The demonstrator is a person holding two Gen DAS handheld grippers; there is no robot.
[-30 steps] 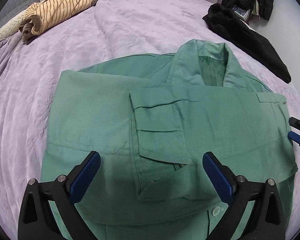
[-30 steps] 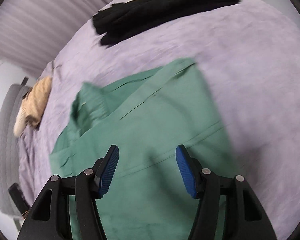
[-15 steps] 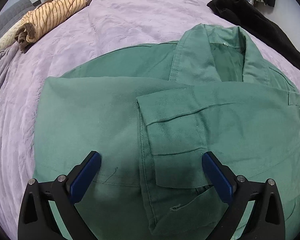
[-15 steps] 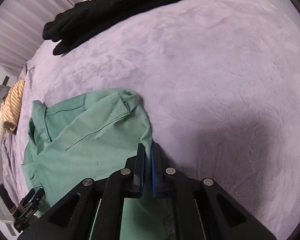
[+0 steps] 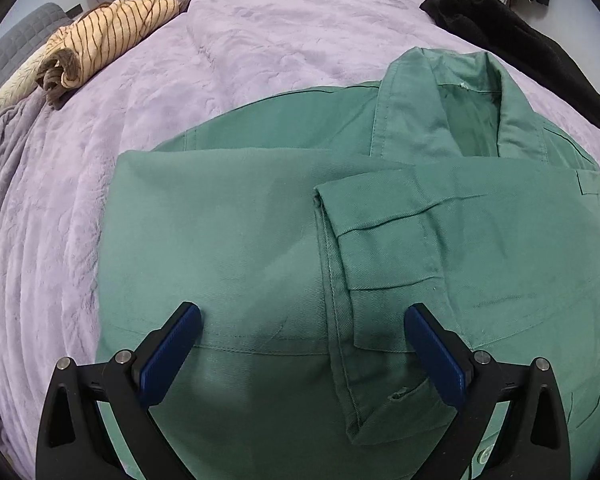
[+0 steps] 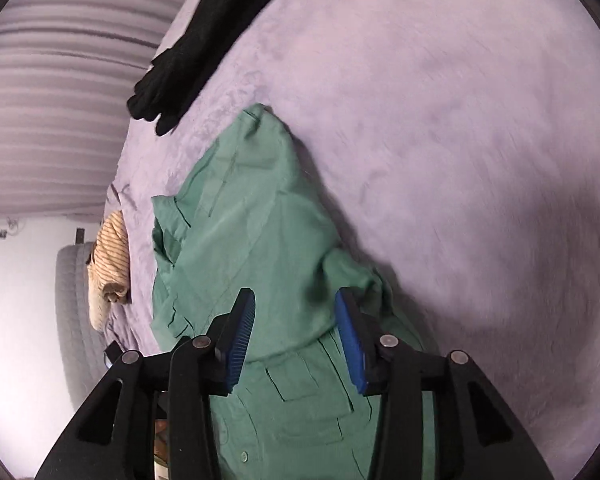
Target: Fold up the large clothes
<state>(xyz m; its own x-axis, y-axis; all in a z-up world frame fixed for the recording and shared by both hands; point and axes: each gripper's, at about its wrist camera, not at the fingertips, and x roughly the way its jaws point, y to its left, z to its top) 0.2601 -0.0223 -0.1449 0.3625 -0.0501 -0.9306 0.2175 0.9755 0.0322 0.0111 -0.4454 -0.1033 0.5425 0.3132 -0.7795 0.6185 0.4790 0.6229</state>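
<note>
A green work jacket (image 5: 260, 240) lies on the lilac bedspread (image 5: 260, 32), collar (image 5: 472, 96) at the far right, both sleeves folded across its body. My left gripper (image 5: 302, 344) is open and empty, hovering just above the jacket's lower part. In the right wrist view the jacket (image 6: 252, 240) runs away from me with its side bunched up. My right gripper (image 6: 294, 338) is open over that bunched edge, holding nothing.
A striped beige garment (image 5: 100, 40) lies rolled at the far left by a grey headboard (image 5: 16, 48). A black garment (image 5: 520, 40) lies at the far right, and also shows in the right wrist view (image 6: 204, 36). Curtains (image 6: 52, 80) hang behind the bed.
My right gripper was shut on the jacket's edge half a second ago; it has opened and let go, and the view has turned. My left gripper has stayed open, shifting slightly over the jacket.
</note>
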